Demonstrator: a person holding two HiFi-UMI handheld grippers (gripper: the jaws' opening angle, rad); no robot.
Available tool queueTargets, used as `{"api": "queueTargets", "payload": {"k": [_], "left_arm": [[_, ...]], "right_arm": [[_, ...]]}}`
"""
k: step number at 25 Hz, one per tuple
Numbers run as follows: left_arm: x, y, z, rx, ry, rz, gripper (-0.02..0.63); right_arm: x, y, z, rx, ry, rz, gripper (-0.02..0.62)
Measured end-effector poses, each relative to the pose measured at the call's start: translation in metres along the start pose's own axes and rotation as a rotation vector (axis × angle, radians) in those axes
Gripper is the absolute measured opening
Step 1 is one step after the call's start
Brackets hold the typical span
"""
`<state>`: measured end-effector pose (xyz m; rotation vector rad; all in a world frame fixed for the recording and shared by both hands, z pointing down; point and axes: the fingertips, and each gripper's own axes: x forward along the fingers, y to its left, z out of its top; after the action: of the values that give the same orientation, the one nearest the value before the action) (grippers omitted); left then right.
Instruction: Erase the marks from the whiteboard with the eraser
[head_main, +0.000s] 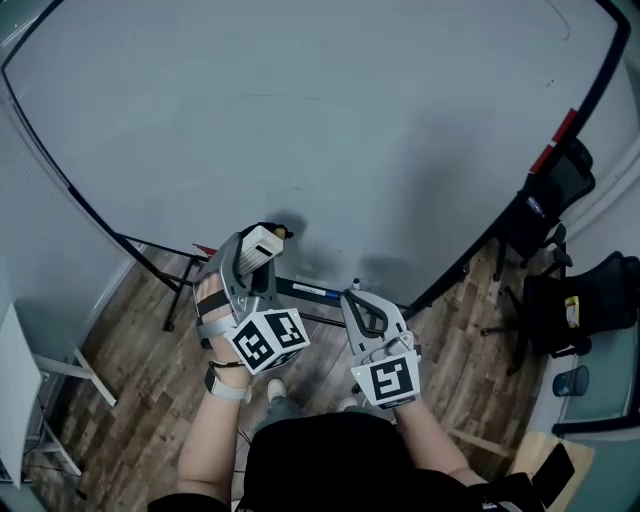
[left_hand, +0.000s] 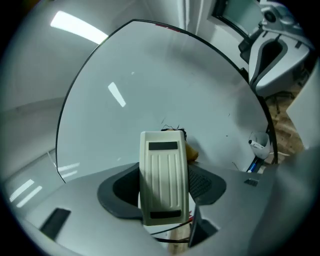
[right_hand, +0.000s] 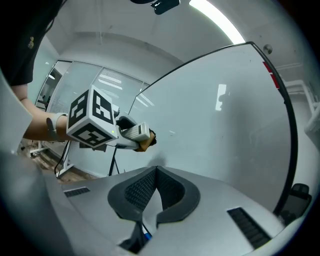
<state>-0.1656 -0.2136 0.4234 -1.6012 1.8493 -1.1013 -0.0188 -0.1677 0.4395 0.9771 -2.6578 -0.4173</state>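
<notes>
Left gripper (head_main: 248, 268): jaws clamped on eraser (left_hand: 160, 172).
Right gripper (right_hand: 156, 192): jaws together, empty.
Stroke: press flat against whiteboard (head_main: 320, 120); sweep across mark (left_hand: 164, 122).

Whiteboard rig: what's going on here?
A person stands facing a large white whiteboard on a floor stand, with a handheld gripper in each hand. The left gripper is shut on a cream ribbed plastic eraser, whose far end is right by a small dark scribble low on the board; contact cannot be confirmed. The right gripper is shut and empty, held lower and beside it, apart from the board.
</notes>
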Motion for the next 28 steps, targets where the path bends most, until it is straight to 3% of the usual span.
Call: {"api": "queueTargets", "payload": {"k": [9, 15, 19, 28], "left_arm": [[-0.022, -0.034, -0.076, -0.393, 0.014, -0.244, 0.264], [-0.032, -0.042, -0.103, -0.601, -0.043, -0.326, 0.264], [-0.037, -0.027, -0.100, -0.667, -0.124, -0.334, 0.264], [-0.032, -0.029, -0.124, -0.743, -0.128, -0.363, 0.264]], "right_arm": [[0.041, 0.033, 0.009, 0.115, -0.040, 0.069, 0.028], [0.061, 0.041, 0.010, 0.168, -0.042, 0.087, 0.028], [0.070, 0.047, 0.012, 0.188, -0.067, 0.120, 0.028], [0.086, 0.065, 0.013, 0.167, -0.048, 0.159, 0.028]]}}
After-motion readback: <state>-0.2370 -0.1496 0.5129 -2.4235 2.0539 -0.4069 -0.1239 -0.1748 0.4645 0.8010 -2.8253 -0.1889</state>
